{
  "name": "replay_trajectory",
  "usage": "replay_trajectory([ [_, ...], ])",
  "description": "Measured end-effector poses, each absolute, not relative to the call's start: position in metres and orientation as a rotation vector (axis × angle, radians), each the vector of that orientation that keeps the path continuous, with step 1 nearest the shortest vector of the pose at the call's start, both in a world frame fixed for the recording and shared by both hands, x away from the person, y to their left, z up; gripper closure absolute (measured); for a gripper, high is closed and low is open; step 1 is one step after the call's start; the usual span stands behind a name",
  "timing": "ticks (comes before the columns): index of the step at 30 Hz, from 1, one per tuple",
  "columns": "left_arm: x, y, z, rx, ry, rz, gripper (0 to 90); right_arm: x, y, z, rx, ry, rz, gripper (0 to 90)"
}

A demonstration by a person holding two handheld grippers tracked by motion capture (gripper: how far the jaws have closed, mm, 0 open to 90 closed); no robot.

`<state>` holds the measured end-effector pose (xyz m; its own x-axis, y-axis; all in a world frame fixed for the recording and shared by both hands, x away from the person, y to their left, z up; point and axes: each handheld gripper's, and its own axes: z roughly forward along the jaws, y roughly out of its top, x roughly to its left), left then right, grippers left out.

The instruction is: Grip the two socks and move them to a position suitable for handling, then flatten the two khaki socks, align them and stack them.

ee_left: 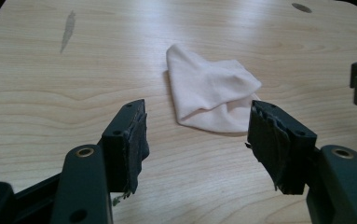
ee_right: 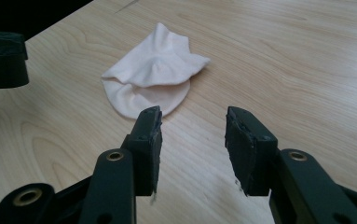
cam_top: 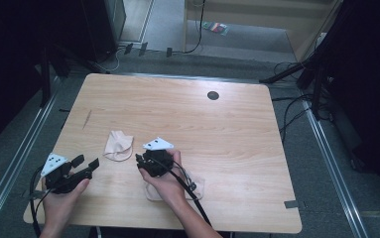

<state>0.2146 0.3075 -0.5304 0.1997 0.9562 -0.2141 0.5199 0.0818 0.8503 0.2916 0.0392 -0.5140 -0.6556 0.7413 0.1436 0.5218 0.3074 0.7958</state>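
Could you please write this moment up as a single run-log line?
left hand-held gripper: open, empty | right hand-held gripper: open, empty | pale sock: crumpled on table, ahead of both, untouched

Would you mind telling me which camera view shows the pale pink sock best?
The right gripper view: the sock lies close, unobstructed, its rounded opening and folds clear. The left gripper view shows it large too, one corner behind a jaw. The high view shows it small on the table.

A wooden table (cam_top: 237, 129) stands on grey carpet (cam_top: 257, 44). Cables (cam_top: 291, 106) trail at its right. A pale wooden unit (cam_top: 272, 12) stands far behind, with dark surroundings on both sides.
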Motion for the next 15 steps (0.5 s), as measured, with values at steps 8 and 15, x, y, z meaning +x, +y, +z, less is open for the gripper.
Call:
replay_trajectory([
  [8, 0.216, 0.304, -0.53, 1.582, 1.439, 0.609, 39.1, 0.303, 0.061, -0.516, 1.149, 2.337, 1.238, 53.0],
  [15, 0.217, 0.304, -0.531, 1.58, 1.441, 0.606, 39.3, 0.311, 0.069, -0.515, 1.169, 2.345, 1.24, 48.7],
])
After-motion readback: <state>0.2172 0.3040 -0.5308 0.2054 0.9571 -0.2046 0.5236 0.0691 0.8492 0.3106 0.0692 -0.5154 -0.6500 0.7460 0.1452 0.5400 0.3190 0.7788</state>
